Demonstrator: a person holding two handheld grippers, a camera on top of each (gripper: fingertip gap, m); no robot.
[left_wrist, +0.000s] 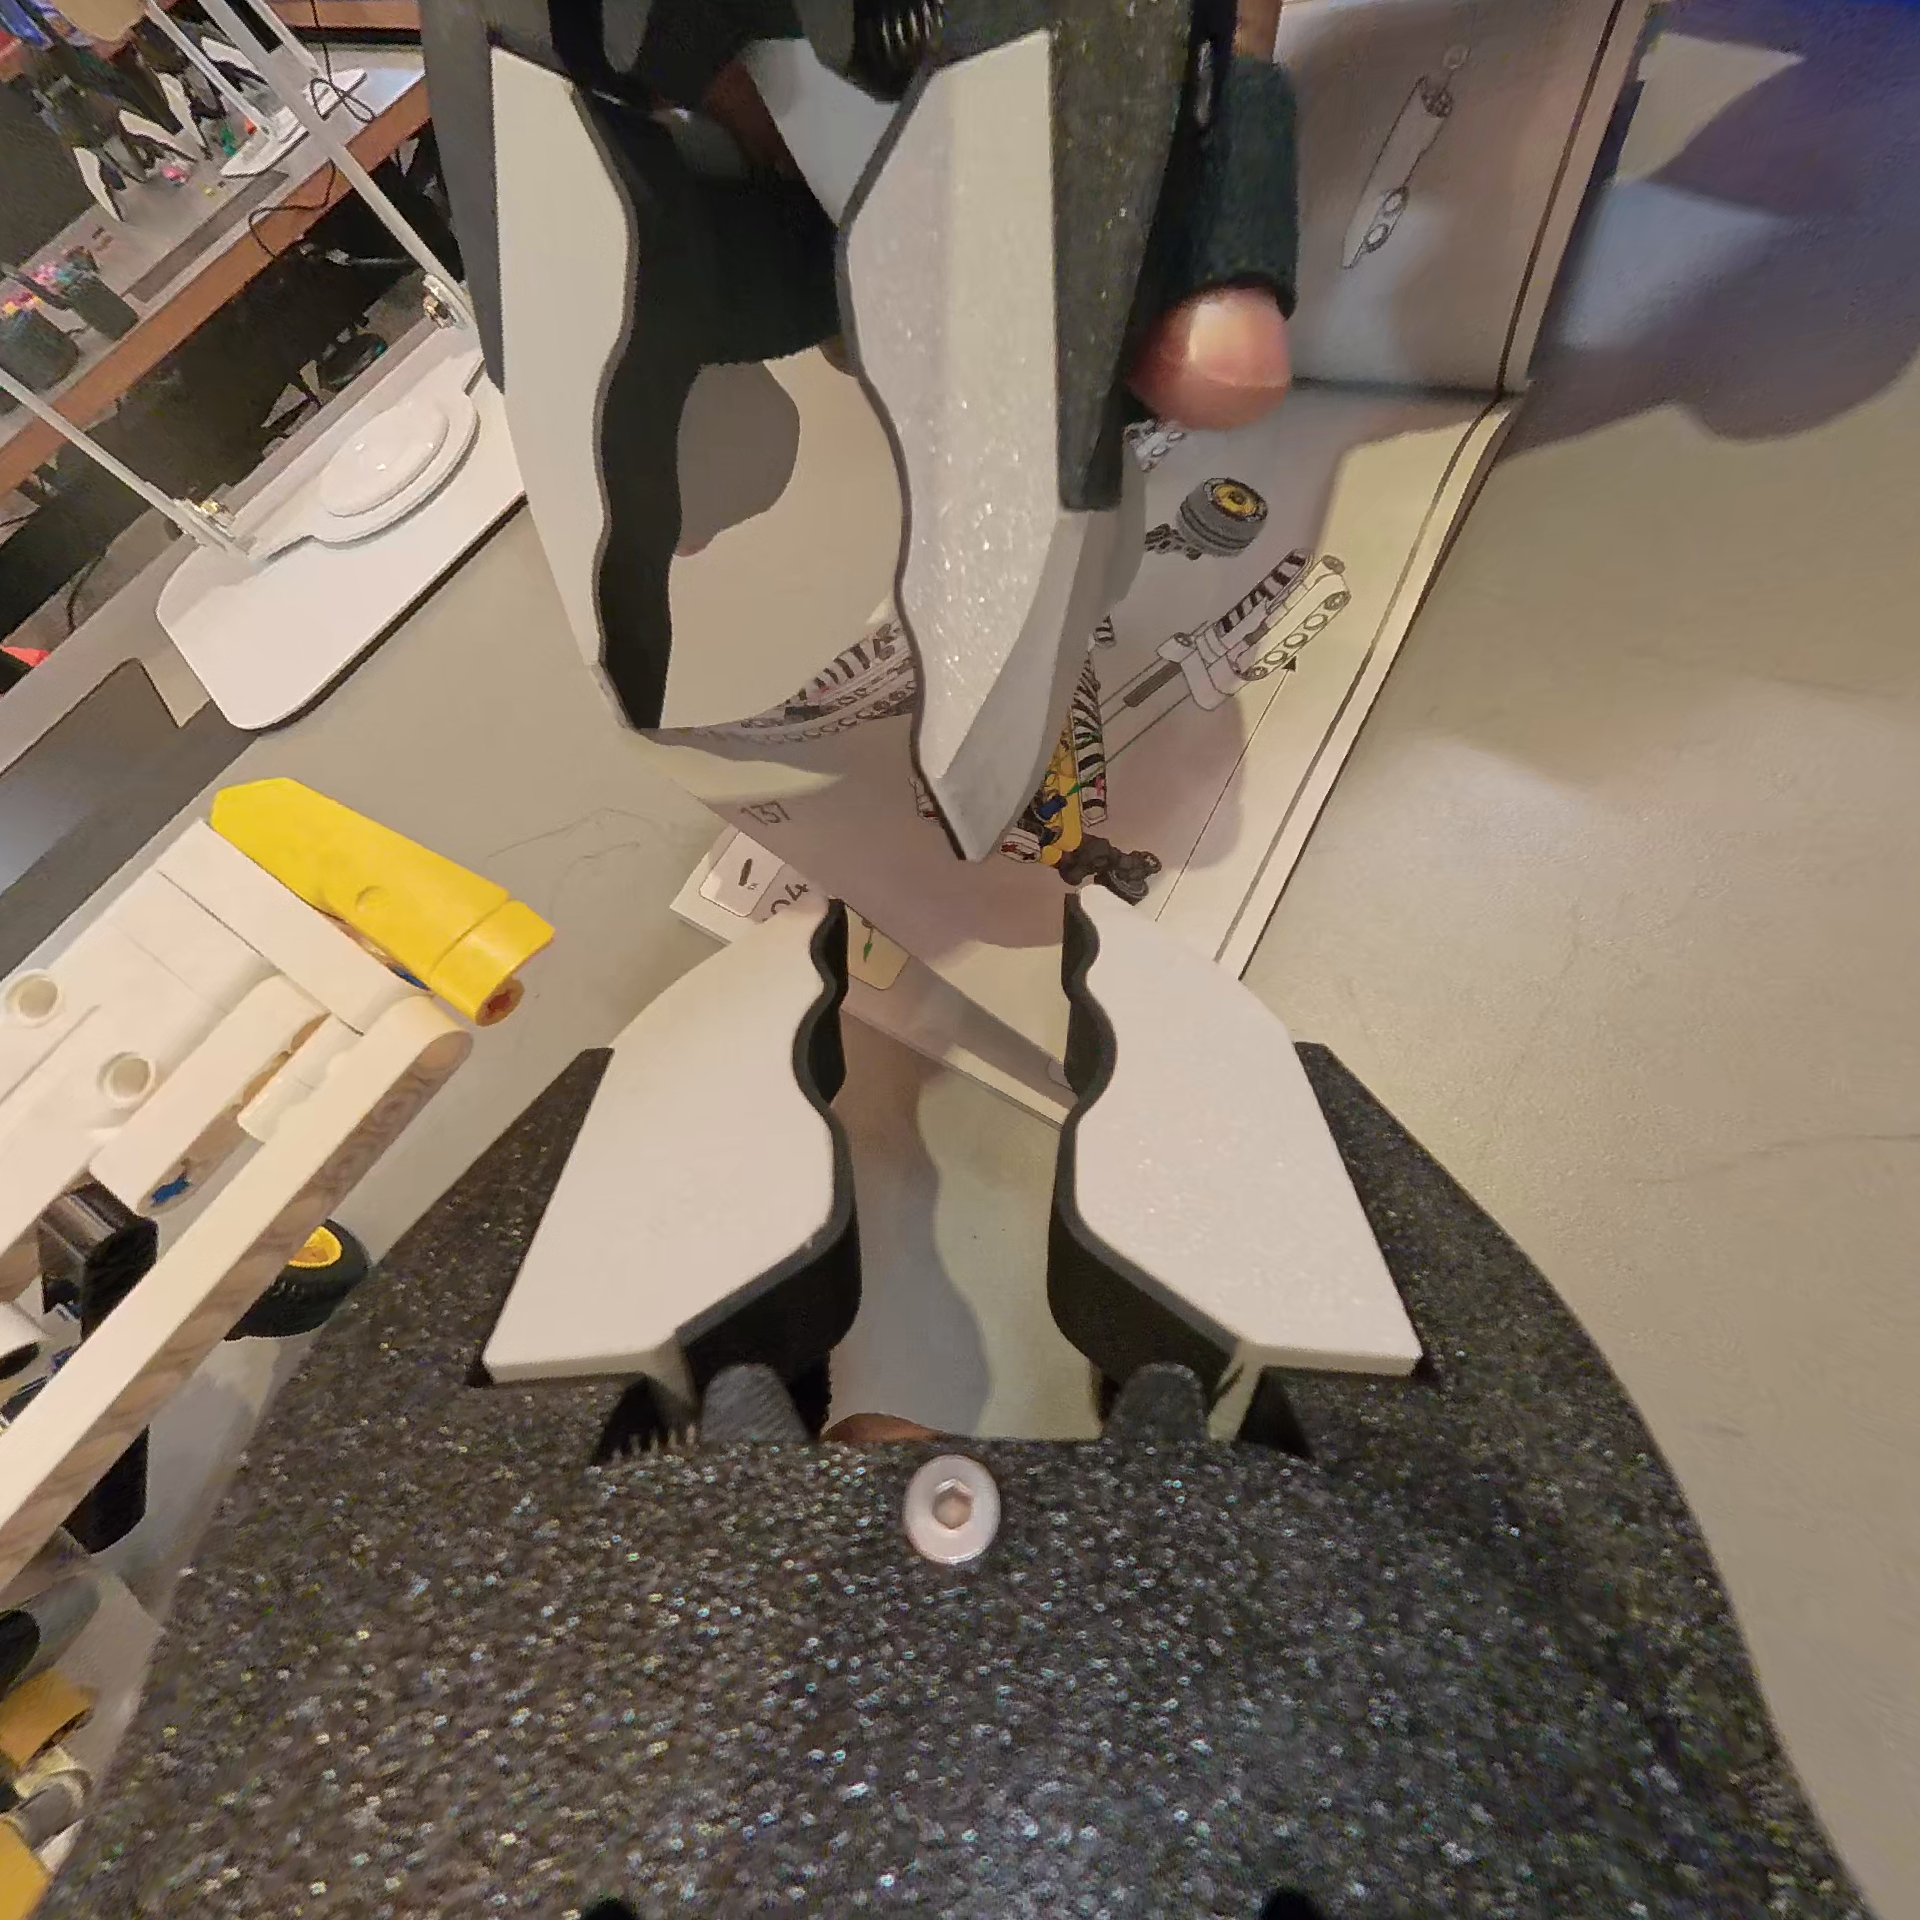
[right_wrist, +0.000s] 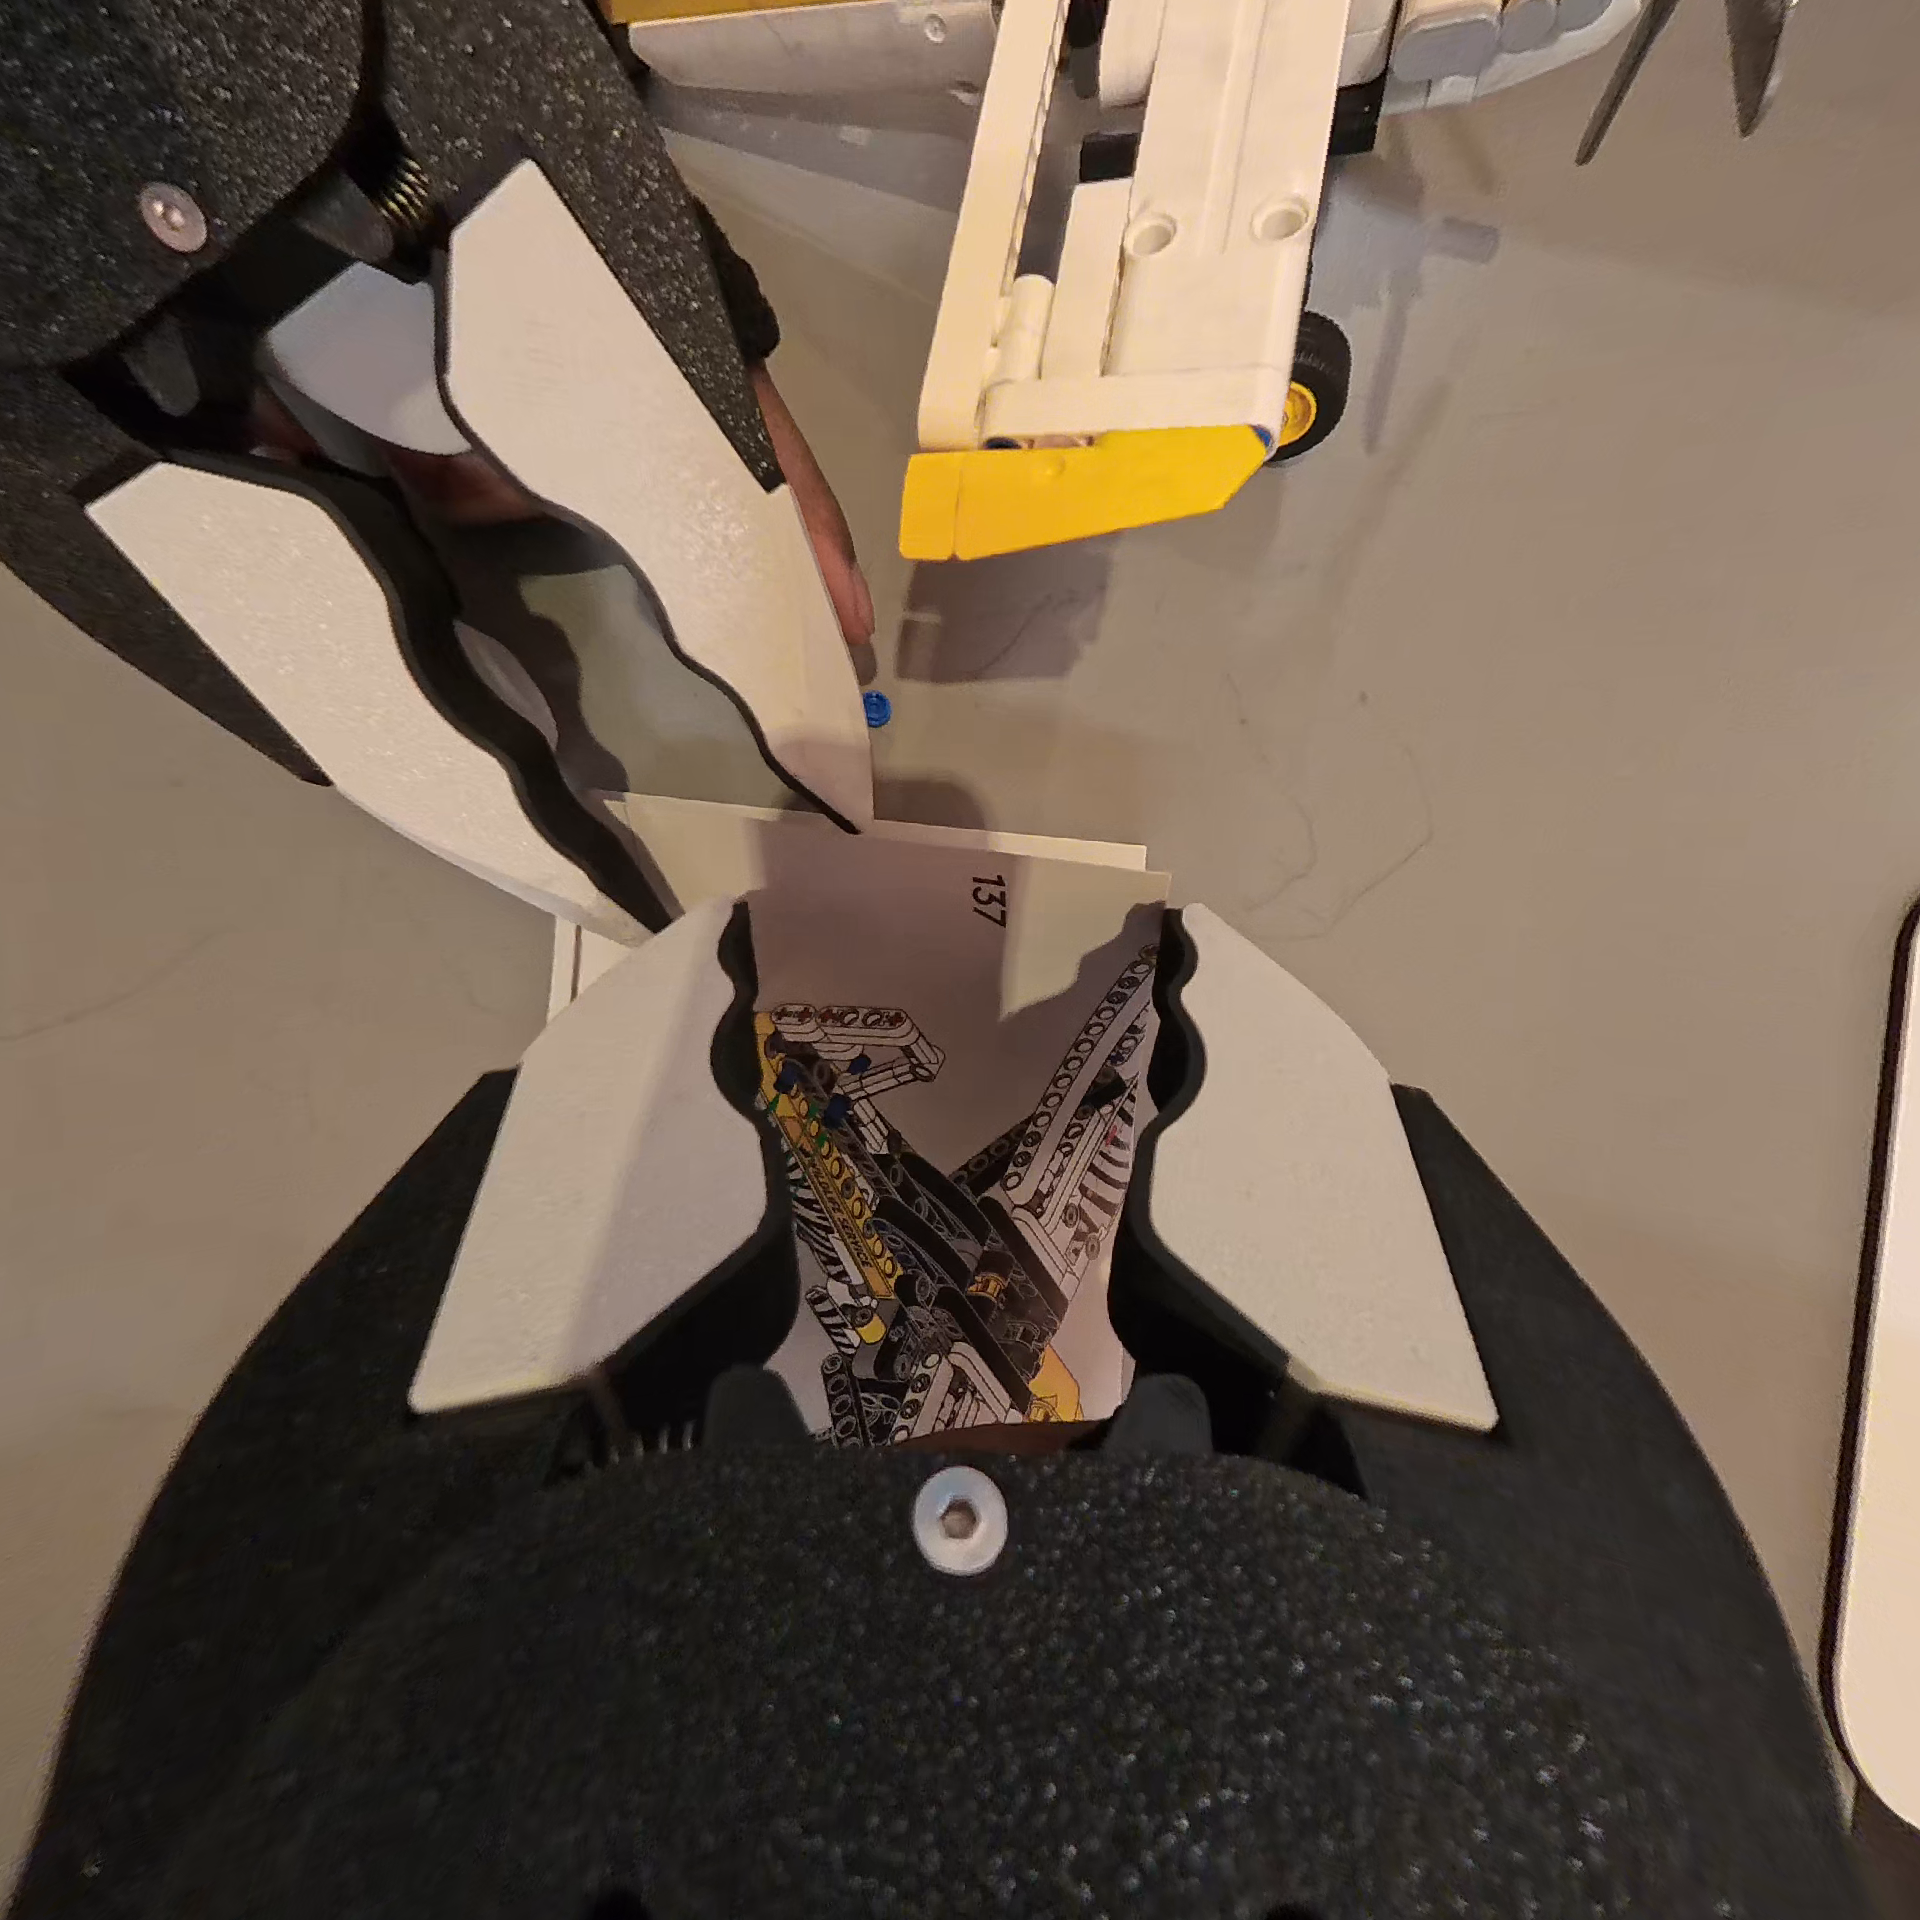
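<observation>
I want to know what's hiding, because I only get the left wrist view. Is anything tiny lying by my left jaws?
Observer: Yes, a small blue round piece lies on the table beside the left gripper.
Operator: Do my jaws touch the booklet?
Observer: One fingertip meets the booklet at its far edge; the jaws stand open.
Operator: Anything past the toy plane?
Observer: Grey pointed things, too cut off to name.

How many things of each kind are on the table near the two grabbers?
Grippers: 2, left gripper and right gripper, both with jaws apart over the page
Instruction booklets: 1, open
Toy brick models, white and yellow: 1
Small blue round bricks: 1
White lamp bases: 1
Total: 6
</observation>
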